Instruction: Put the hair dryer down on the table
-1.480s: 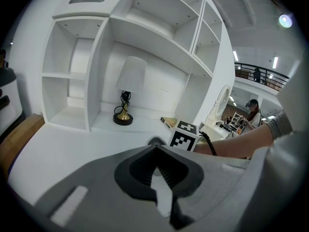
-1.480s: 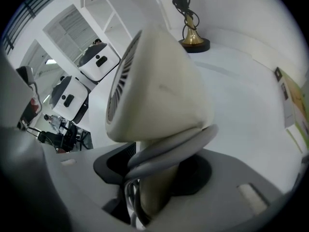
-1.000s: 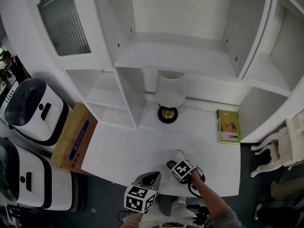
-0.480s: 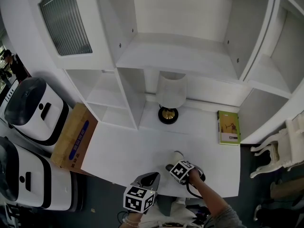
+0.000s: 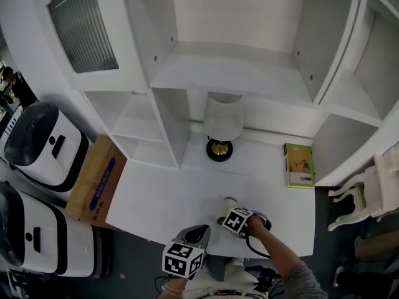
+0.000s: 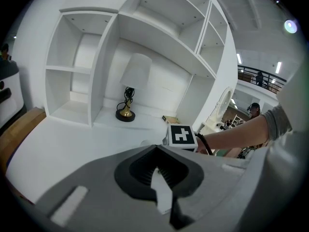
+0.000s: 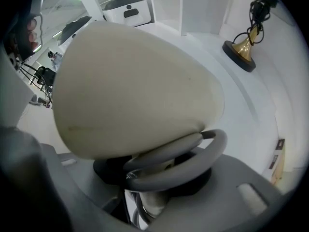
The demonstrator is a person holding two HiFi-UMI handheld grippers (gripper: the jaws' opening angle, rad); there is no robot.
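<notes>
At the lower centre-left, the left tool (image 5: 194, 234) has its jaws together and empty; we keep it clear. Just right of it, the right tool (image 7: 152, 197) grips the hair dryer (image 5: 229, 203) by its handle. We lower it flat onto the counter (image 5: 162, 198) before releasing.

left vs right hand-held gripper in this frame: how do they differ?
Load: the right hand-held gripper is clamped on the cream hair dryer; the left hand-held gripper has its jaws together on nothing.
Pose: the right points down at the white table; the left tilts forward toward the lamp.
Place: the right is over the table; the left sits at its near edge.
Shared: same grey two-jaw build.
</notes>
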